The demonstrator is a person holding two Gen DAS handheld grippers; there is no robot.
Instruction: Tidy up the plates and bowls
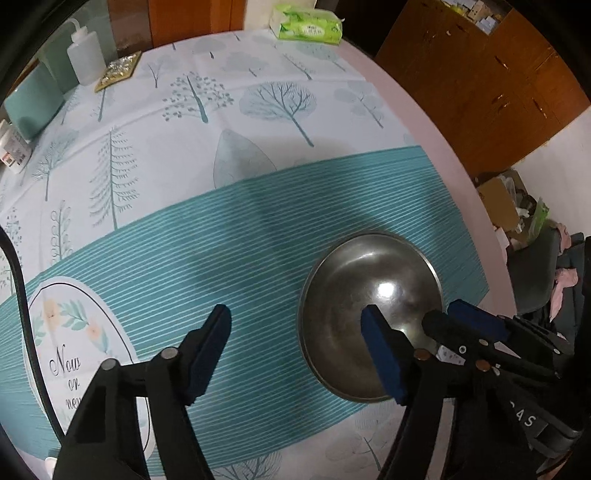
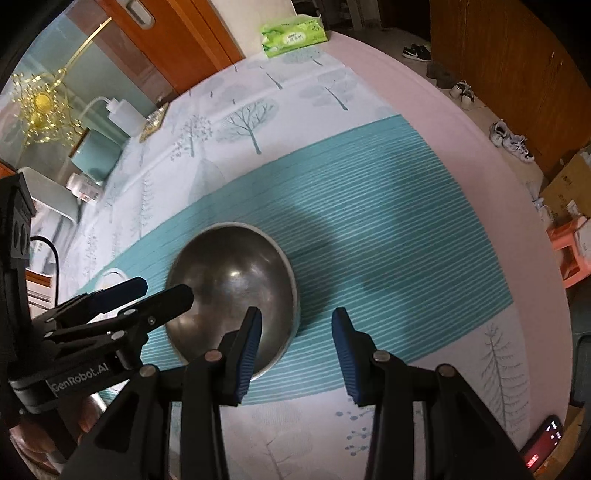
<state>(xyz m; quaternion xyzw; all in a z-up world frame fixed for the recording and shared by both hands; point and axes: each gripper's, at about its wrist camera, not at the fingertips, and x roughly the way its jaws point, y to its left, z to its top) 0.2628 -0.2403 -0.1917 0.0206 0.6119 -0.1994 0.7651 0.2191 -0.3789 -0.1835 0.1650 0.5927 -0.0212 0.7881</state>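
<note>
Start on your left: your left claw is spread wide with nothing between its blue pads. One pad hangs over the striped teal band of the tablecloth; the other sits over the inside of the steel bowl, so the near-left rim falls between the jaws, though neither pad presses on it.

The steel bowl stands upright on the teal band of the table, near the front edge, and it looks empty. Expect it to be light, rigid and unbreakable, but smooth and slick: polished metal gives the pads little to bite on. The curved wall will likely squirt out of a squeeze across the body, so take it at the rim, one pad inside and one outside, and pinch firmly. A one-sided rim hold may let it tilt or swing, so lift gently.

To the right, your right claw is partly open and holds nothing. Its left pad overlaps the bowl's near-right rim in the right wrist view, while its other pad hangs over bare cloth beside the bowl. Whether that pad touches the metal cannot be told. Far back, a green tissue pack lies well clear.
</note>
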